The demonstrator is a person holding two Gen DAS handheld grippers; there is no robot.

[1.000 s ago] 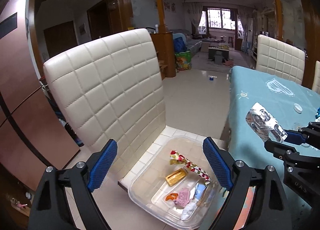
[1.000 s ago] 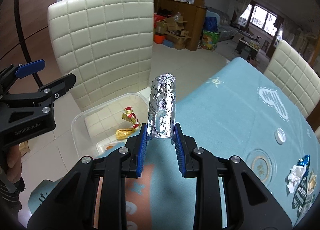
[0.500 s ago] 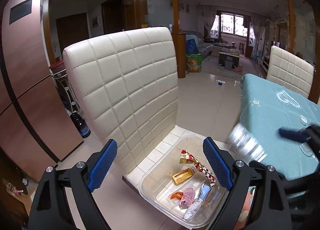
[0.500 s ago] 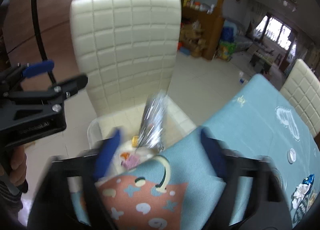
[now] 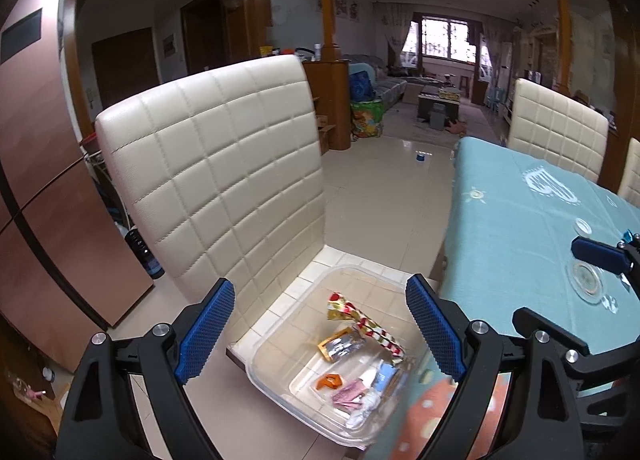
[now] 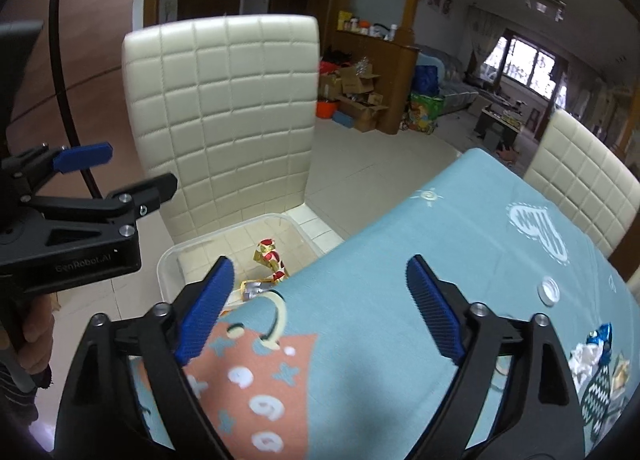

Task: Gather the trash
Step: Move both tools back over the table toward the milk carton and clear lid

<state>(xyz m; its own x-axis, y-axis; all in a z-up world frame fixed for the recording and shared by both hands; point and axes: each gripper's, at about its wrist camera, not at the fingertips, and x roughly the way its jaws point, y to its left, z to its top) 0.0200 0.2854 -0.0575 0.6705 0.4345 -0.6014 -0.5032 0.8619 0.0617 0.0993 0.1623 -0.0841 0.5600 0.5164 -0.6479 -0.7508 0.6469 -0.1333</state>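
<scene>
A clear plastic tub (image 5: pixel 276 364) stands on the seat of a cream chair (image 5: pixel 224 164). In it lie a silver blister pack (image 5: pixel 342 346), a red-and-gold wrapper (image 5: pixel 362 322), an orange scrap (image 5: pixel 330 382) and a pink wrapper (image 5: pixel 348 396). My left gripper (image 5: pixel 320 330) hangs open above the tub with nothing in it. My right gripper (image 6: pixel 320 310) is over the table's corner beside the tub (image 6: pixel 168 260); its jaws are opening with nothing between them. The blister pack (image 6: pixel 256 288) lies just beyond its left finger. More crumpled wrappers (image 6: pixel 596 356) sit on the table at the right.
The table wears a light blue cloth (image 6: pixel 440 244) with a white cap (image 6: pixel 549 290) and a glass coaster (image 5: pixel 586 280) on it. A second cream chair (image 6: pixel 580 184) stands at the far side. A hand (image 6: pixel 36 336) holds the left gripper (image 6: pixel 128 168). Tiled floor lies beyond.
My right gripper opened and let go of the silver blister pack, which dropped into the tub. Both grippers rose a little and the views shifted slightly.
</scene>
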